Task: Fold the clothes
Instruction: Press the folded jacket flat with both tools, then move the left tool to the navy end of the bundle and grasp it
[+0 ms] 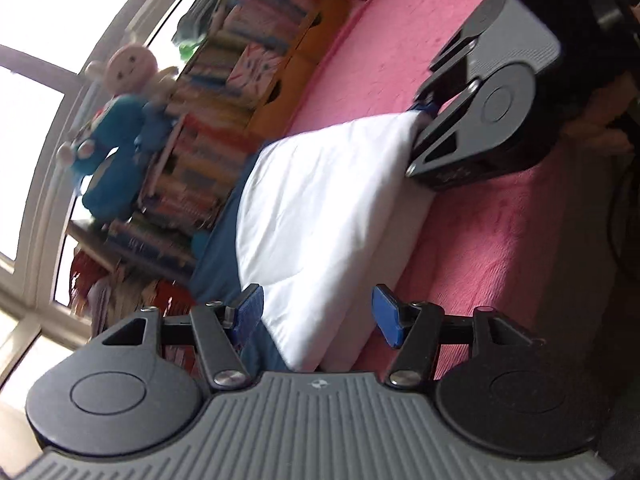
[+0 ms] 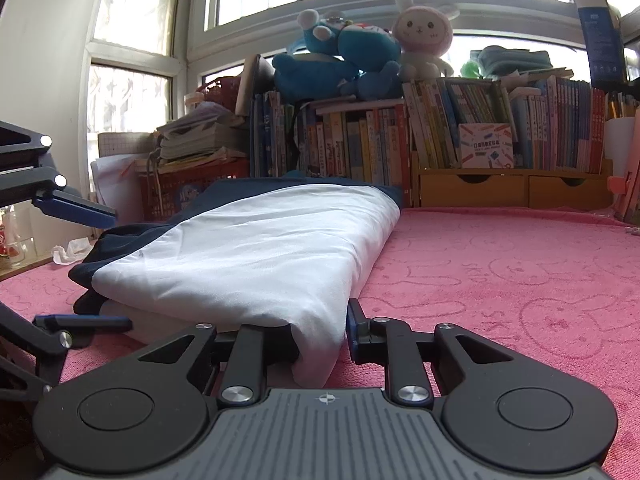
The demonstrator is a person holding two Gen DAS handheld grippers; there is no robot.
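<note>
1. Left wrist view: the left gripper [image 1: 318, 312] stands open, its blue pads either side of the near edge of the folded white and navy garment [image 1: 320, 208] without touching it. The garment lies on the pink blanket [image 1: 500, 240]. Bare blanket runs along its right edge.

2. Right wrist view: the right gripper [image 2: 322, 334] seems clamped on the garment's near corner, one pad hidden. Books [image 2: 400, 140] line the far edge.
</note>
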